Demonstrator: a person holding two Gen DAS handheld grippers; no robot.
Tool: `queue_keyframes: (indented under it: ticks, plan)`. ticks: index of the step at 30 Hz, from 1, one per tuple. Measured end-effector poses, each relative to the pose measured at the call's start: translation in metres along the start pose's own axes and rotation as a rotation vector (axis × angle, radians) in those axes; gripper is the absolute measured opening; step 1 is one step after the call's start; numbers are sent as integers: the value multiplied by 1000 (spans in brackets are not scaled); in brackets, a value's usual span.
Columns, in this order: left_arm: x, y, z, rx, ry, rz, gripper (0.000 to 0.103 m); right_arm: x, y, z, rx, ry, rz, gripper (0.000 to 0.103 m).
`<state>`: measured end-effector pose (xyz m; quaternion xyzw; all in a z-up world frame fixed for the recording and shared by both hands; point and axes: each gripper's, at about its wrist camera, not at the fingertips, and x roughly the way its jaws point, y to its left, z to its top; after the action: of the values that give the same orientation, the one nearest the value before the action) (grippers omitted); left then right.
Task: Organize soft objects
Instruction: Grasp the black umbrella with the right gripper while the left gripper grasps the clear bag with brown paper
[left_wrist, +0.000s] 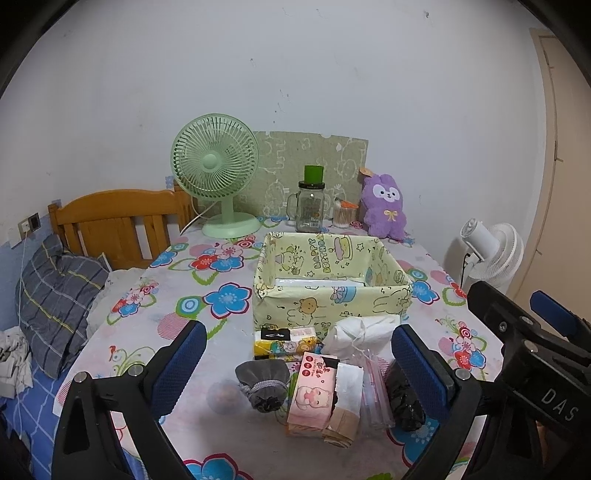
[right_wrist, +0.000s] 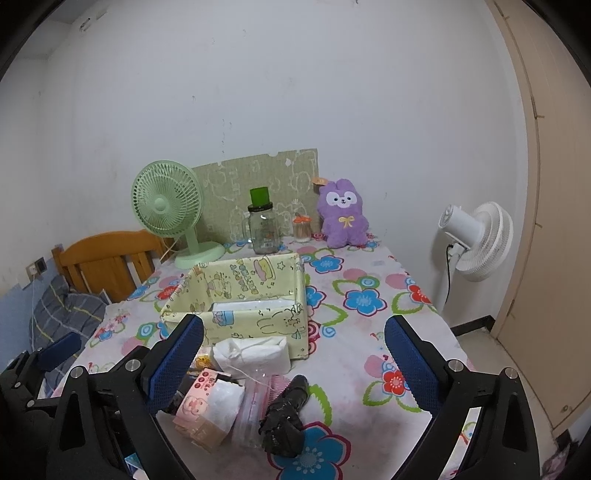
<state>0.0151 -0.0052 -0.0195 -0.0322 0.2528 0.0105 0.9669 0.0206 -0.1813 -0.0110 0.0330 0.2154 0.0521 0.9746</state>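
A yellow cartoon-print fabric box (left_wrist: 332, 295) (right_wrist: 255, 317) stands mid-table, with a flat white item inside. In front of it lies a pile of soft things: a white cloth bundle (left_wrist: 358, 330) (right_wrist: 255, 354), a yellow tissue pack (left_wrist: 284, 345), a pink tissue pack (left_wrist: 312, 391) (right_wrist: 199, 402), a grey drawstring pouch (left_wrist: 264, 382), a clear plastic bag (left_wrist: 375, 391) and a black crumpled bag (left_wrist: 404, 398) (right_wrist: 284, 417). My left gripper (left_wrist: 295, 373) is open and empty, just before the pile. My right gripper (right_wrist: 295, 369) is open and empty, over the pile's right side.
At the table's back stand a green fan (left_wrist: 218, 177), a glass jar with a green lid (left_wrist: 310, 206), a cotton-swab pot (left_wrist: 345, 216) and a purple plush rabbit (left_wrist: 384, 206). A wooden bed headboard (left_wrist: 122, 221) and pillow are left; a white floor fan (right_wrist: 476, 240) is right.
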Motion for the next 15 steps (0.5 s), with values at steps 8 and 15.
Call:
queue_keyframes:
  ticks: [8,15]
  plan:
    - [13,-3,-9,-13,20,-8,99,12,-4,-9,3,19,0,98]
    - [30,-8,-20,-1,71,-9,97,30,-6,-22,0,73,4,96]
